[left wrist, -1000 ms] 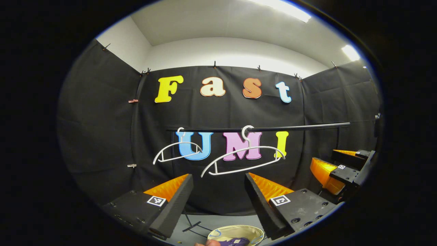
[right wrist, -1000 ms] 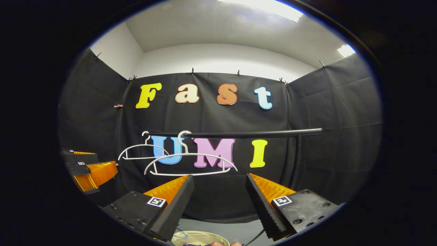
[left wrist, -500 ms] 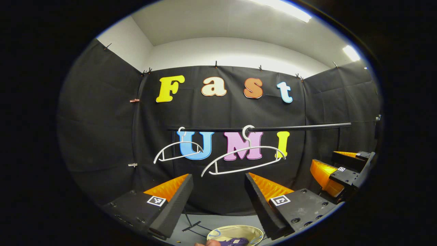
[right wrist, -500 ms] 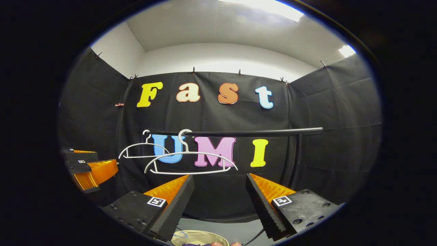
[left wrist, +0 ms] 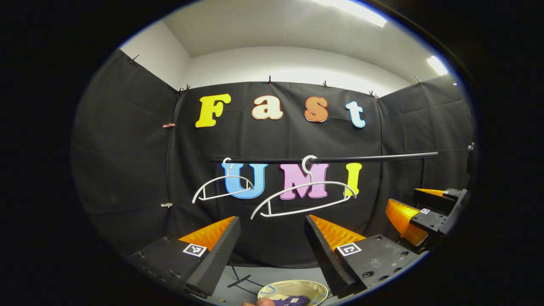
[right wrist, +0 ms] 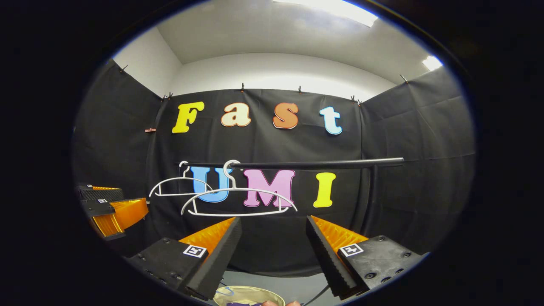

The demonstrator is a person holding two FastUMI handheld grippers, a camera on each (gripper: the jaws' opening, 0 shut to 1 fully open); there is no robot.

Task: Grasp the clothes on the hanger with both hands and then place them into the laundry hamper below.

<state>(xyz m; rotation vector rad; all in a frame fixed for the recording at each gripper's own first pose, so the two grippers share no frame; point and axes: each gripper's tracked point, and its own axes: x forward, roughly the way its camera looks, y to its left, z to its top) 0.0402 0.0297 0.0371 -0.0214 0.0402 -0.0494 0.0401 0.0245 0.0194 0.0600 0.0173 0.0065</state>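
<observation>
Two bare white hangers (left wrist: 304, 197) (left wrist: 221, 188) hang on the black rail (left wrist: 365, 158); in the right gripper view the hangers (right wrist: 238, 199) (right wrist: 178, 187) hang left of centre on the rail (right wrist: 297, 165). The round cream hamper (left wrist: 293, 292) sits on the floor below, with purple clothes (left wrist: 291, 301) inside; its rim (right wrist: 246, 295) peeks between the right fingers. My left gripper (left wrist: 272, 227) is open and holds nothing. My right gripper (right wrist: 272, 227) is open and holds nothing. The right gripper (left wrist: 420, 210) appears at the right edge, the left gripper (right wrist: 112, 210) at the left edge.
The rail's upright post (right wrist: 369, 199) stands at the right. A black floor stand foot (left wrist: 240, 280) lies on the grey floor near the hamper. A bit of a hand (left wrist: 261, 302) shows at the bottom edge.
Both views have drifted very slightly; the scene shifts a few pixels to the right. Hangers, hamper and both grippers' openings stay as they were.
</observation>
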